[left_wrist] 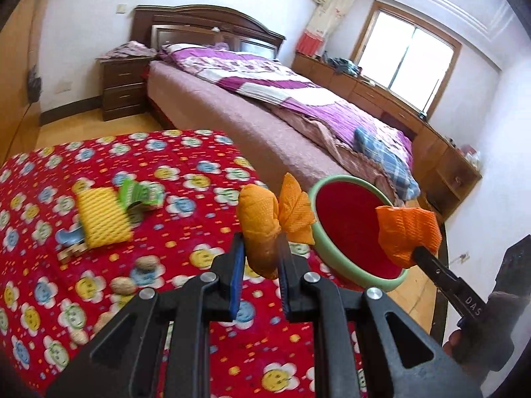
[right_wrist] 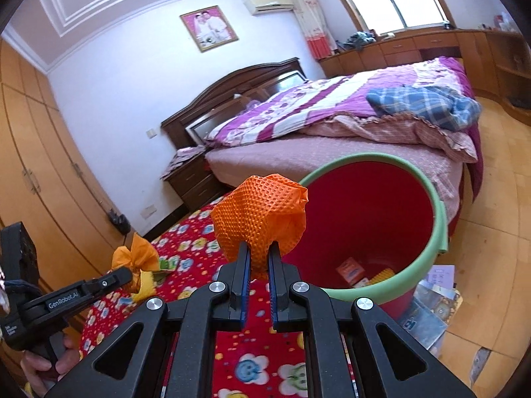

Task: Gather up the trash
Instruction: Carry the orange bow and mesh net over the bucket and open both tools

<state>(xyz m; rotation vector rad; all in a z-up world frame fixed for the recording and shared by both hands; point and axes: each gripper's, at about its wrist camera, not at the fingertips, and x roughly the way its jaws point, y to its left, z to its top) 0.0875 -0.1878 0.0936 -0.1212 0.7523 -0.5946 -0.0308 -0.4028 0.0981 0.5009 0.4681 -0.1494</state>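
An orange-yellow wrapper is pinched by the left tool, just beside the rim of the red bin. An orange mesh wrapper is clamped in the right tool, held before the bin's mouth. Peanut shells and a yellow sponge are left on the floral-covered bench, well away from the bin.

Waffle-textured orange paper wad, glossy red plastic bin, printed cloth cover, polished wood headboard
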